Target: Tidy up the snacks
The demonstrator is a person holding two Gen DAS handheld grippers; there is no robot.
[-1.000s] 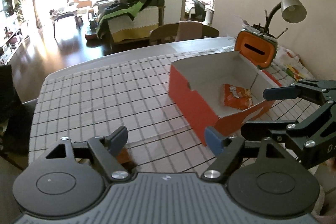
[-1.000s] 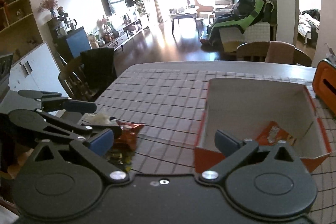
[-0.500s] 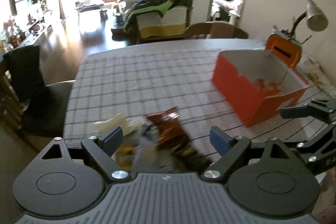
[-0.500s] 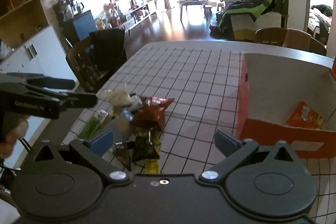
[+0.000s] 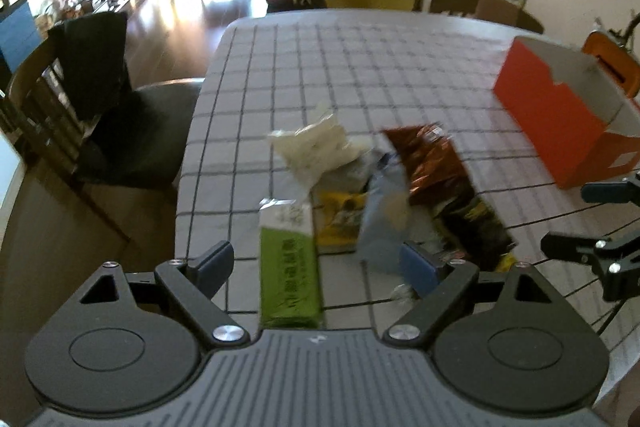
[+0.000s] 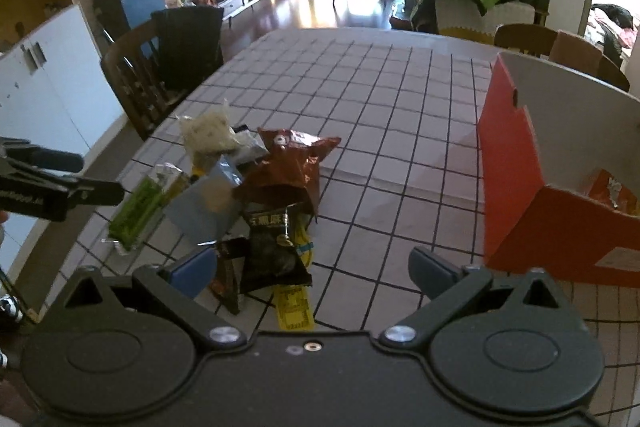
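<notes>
A pile of snack packets lies near the table's left edge: a green packet (image 5: 290, 267), a blue-grey one (image 5: 384, 223), a brown foil one (image 5: 428, 163), a white one (image 5: 316, 147) and a black one (image 6: 272, 247). My left gripper (image 5: 316, 263) hangs open over the green packet (image 6: 140, 211), with no pad pressing on it. My right gripper (image 6: 314, 271) is open above the black packet and a yellow one (image 6: 294, 307). The orange box (image 6: 540, 187) stands to the right and holds one orange packet (image 6: 612, 191).
The checked tablecloth (image 5: 360, 67) covers the table, whose left edge drops off just beside the pile. A chair draped in black cloth (image 6: 168, 67) stands at that side. Another chair (image 5: 480, 7) sits at the far end, and an orange holder (image 5: 612, 55) behind the box.
Both grippers have swung left, away from the orange box, and sunk toward the snack pile. The pile now sits close under both sets of fingers.
</notes>
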